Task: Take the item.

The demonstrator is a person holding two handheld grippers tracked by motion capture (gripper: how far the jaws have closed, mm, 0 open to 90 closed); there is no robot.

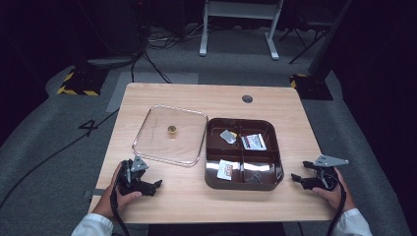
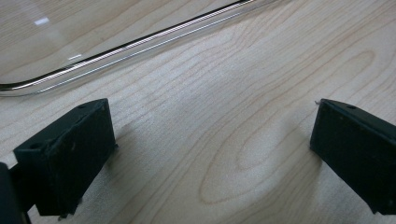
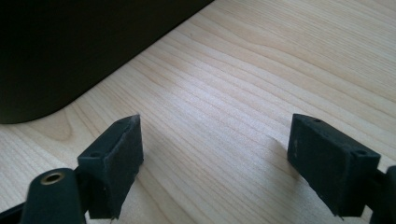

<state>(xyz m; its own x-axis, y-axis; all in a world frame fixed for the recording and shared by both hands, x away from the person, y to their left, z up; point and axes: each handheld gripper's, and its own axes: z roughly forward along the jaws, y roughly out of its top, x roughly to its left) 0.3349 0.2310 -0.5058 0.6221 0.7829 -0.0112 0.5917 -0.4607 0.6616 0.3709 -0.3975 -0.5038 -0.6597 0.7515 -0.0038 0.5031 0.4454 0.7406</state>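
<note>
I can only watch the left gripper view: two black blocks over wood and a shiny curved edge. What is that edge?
Observer: It is the rim of a clear lid lying flat on the table, with a small gold knob at its middle.
Operator: Anything else on there?
Observer: To the lid's right sits a dark divided box, open, with small packets in its compartments.
Operator: Where is the other tool?
Observer: The right gripper rests at the box's right side, jaws apart, nothing between them, like the left gripper.
</note>
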